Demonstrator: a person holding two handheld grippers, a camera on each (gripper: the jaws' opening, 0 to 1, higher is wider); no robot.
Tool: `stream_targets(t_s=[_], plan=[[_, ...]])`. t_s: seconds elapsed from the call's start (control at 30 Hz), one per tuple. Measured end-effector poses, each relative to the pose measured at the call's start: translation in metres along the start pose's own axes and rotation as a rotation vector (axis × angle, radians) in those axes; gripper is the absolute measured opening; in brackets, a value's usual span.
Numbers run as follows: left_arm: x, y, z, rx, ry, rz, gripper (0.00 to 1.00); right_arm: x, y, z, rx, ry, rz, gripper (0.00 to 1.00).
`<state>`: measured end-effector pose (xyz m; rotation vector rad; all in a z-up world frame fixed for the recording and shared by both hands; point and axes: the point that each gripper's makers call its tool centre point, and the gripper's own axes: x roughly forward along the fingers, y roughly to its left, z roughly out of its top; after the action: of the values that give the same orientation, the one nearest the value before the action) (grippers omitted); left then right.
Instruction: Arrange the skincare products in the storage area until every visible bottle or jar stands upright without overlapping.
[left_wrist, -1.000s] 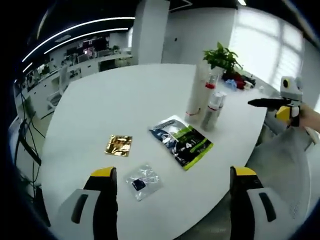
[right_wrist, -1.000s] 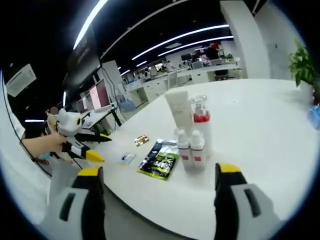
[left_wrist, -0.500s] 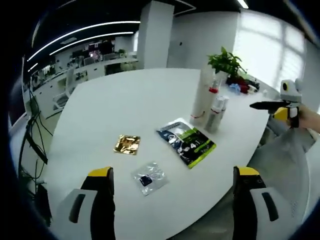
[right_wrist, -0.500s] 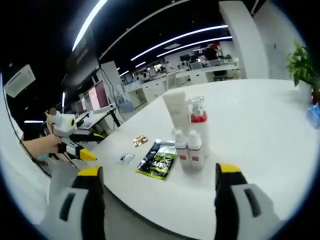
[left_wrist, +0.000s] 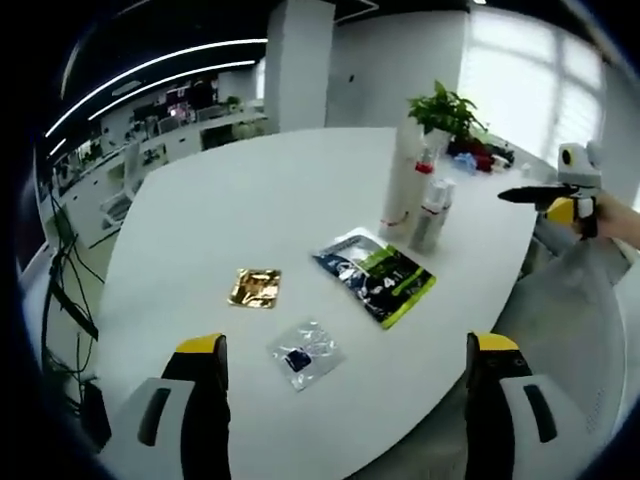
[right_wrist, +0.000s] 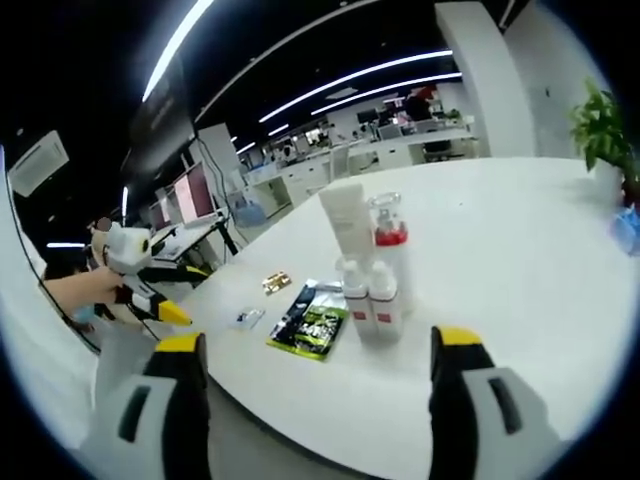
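A tall white tube (left_wrist: 402, 185), a clear pump bottle with a red collar (right_wrist: 388, 240) and two small white bottles (left_wrist: 432, 213) stand upright in a tight cluster on the white table (left_wrist: 250, 190). A green and black pouch (left_wrist: 378, 275), a gold sachet (left_wrist: 255, 288) and a clear sachet (left_wrist: 305, 353) lie flat nearer the edge. My left gripper (left_wrist: 345, 400) hovers open short of the clear sachet. My right gripper (right_wrist: 320, 400) is open, off the table's edge, with the small bottles (right_wrist: 365, 300) ahead. Neither holds anything.
A potted plant (left_wrist: 445, 110) and some small coloured items stand at the table's far end. A hand holds the left gripper (right_wrist: 140, 275) out beyond the table's rim. Office desks and monitors fill the background. A wide stretch of bare tabletop lies behind the sachets.
Nothing on the table has moved. Both views have drifted slightly with the hands, and both grippers have stayed open.
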<state>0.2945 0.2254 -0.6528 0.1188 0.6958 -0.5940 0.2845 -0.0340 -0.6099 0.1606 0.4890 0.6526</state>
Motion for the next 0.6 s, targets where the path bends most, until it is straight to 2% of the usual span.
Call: stream_targets(t_s=[0.23, 0.5, 0.6], plan=[[0.009, 0.005, -0.006, 0.040, 0.043, -0.018, 0.97, 0.001, -0.003, -0.001, 0.006, 0.002, -0.005, 0.93], [0.022, 0.020, -0.016, 0.133, 0.138, -0.035, 0.97, 0.006, -0.007, -0.002, 0.013, 0.004, -0.013, 0.93], [0.029, 0.024, -0.020, 0.177, 0.178, -0.061, 0.95, 0.006, -0.008, -0.003, 0.018, 0.006, -0.018, 0.93]])
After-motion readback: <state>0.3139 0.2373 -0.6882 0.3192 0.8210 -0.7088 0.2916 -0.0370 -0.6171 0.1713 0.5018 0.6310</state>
